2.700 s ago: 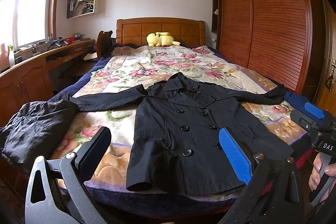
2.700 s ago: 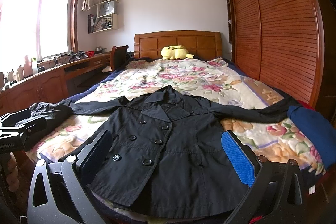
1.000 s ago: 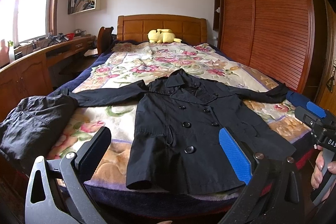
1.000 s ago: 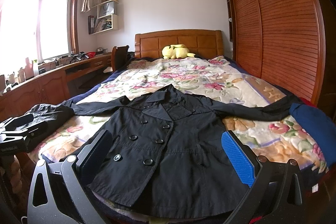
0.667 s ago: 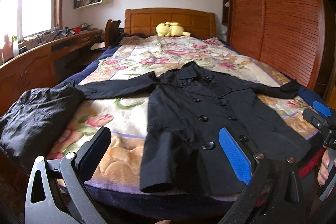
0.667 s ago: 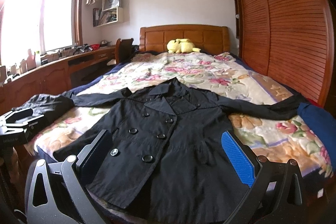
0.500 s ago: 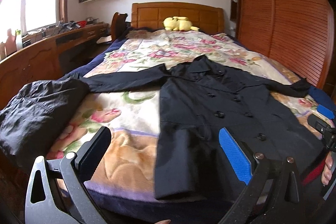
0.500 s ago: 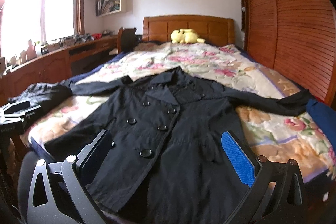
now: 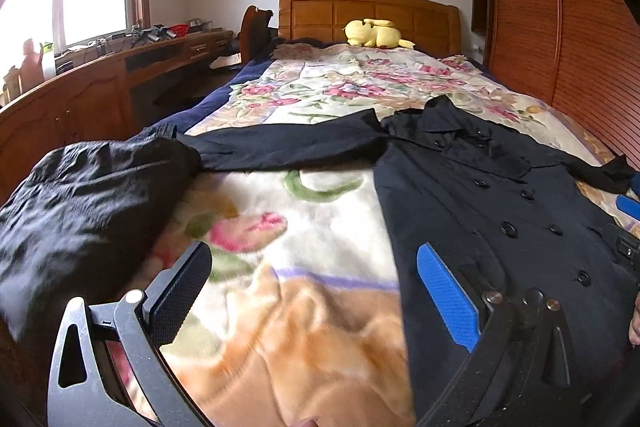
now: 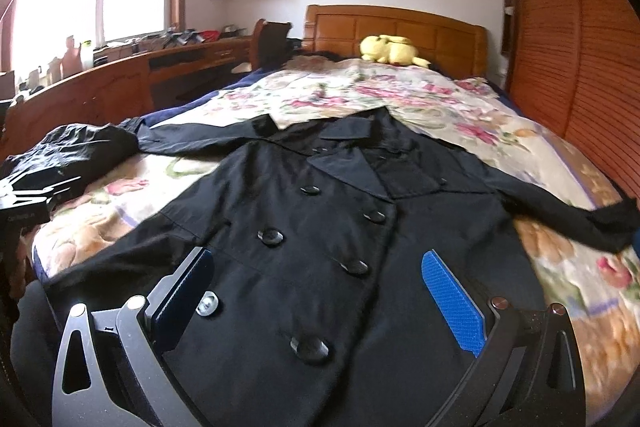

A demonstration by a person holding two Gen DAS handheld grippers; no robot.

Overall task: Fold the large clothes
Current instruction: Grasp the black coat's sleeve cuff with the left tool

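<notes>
A black double-breasted coat (image 9: pixel 492 203) lies face up and spread out on the floral bedspread (image 9: pixel 320 227), sleeves stretched to both sides; it also fills the right wrist view (image 10: pixel 320 227). My left gripper (image 9: pixel 316 291) is open and empty, low over the bedspread just left of the coat's lower left edge. My right gripper (image 10: pixel 316 299) is open and empty, low over the coat's lower front near the buttons. The right gripper also shows at the right edge of the left wrist view (image 9: pixel 628 227).
A second dark garment (image 9: pixel 80 195) lies bunched at the bed's left edge, by the coat's left sleeve end. A yellow plush toy (image 9: pixel 374 33) rests by the wooden headboard (image 9: pixel 368 13). A wooden desk (image 9: pixel 100 83) runs along the left; a slatted wardrobe (image 9: pixel 580 39) stands on the right.
Both grippers have moved forward and down toward the bed. The left one shifted left off the coat over the bedspread. Both stayed open. The coat has not moved.
</notes>
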